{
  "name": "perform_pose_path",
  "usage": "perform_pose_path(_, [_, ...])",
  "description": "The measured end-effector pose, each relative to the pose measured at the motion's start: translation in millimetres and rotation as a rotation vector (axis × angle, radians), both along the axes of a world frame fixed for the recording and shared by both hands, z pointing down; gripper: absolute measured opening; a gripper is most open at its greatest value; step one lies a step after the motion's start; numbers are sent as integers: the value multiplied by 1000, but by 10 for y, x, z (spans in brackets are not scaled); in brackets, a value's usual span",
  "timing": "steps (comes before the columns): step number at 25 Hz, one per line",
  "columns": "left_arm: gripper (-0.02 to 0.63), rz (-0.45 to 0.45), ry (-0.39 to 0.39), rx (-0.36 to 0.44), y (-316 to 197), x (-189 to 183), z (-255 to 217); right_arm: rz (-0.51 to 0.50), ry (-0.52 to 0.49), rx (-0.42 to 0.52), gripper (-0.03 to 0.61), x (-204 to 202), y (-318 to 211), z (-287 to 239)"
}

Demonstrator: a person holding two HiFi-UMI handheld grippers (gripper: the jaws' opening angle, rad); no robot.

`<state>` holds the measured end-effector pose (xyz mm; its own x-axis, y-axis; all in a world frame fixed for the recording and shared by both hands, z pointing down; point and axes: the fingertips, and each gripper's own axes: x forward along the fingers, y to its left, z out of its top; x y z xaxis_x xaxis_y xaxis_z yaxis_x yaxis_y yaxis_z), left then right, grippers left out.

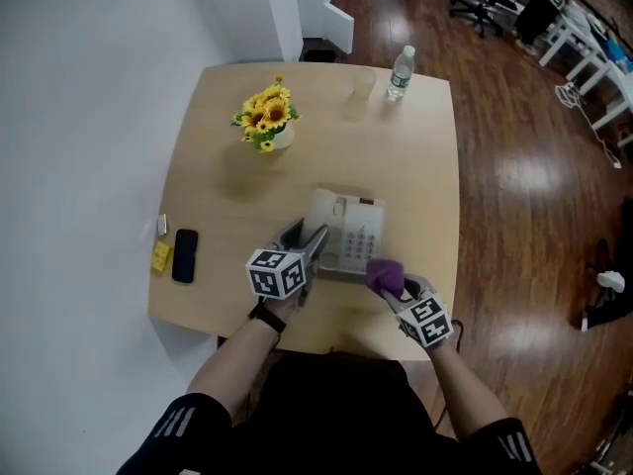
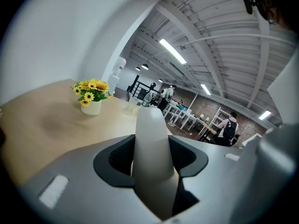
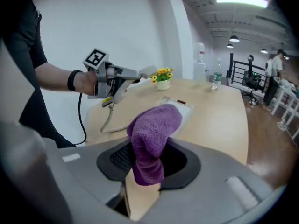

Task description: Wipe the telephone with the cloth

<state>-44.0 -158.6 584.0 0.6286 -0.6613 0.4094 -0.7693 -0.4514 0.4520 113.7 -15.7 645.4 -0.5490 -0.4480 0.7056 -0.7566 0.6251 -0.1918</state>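
The white telephone base (image 1: 348, 234) sits near the front middle of the round wooden table (image 1: 415, 166). My left gripper (image 1: 309, 250) is shut on its handset (image 2: 151, 153), held off the base at the base's left edge. In the right gripper view the handset (image 3: 147, 71) is raised above the table and its coiled cord (image 3: 108, 120) hangs down. My right gripper (image 1: 396, 287) is shut on a purple cloth (image 1: 387, 276), which bulges out past the jaws (image 3: 152, 134). The cloth hovers just in front of the base's near right corner (image 3: 180, 107).
A pot of yellow flowers (image 1: 267, 117) stands at the back left. A water bottle (image 1: 400, 72) and a clear cup (image 1: 363, 84) are at the far edge. A black phone (image 1: 185, 255) and a yellow object (image 1: 160, 256) lie by the left edge.
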Motion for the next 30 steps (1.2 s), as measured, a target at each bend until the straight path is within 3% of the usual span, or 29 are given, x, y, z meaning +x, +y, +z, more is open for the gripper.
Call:
perform_pose_path(7, [209,-121,-140,-74,-152,171,531,98,-67,40,144,262,-236,-263])
perform_pose_path(15, [209,-186,-216,-122,-212,307,891,114,-100,-10,144,337,-317,-147])
perform_pose_path(26, [212,-164,-319,-119,-168,424,1054,132,-138,-50,144,392,-328,-87])
perform_pose_path(30, [212,-161,-337,-152,-109,447,1122,128,-145,-52,144,374,-343,-97])
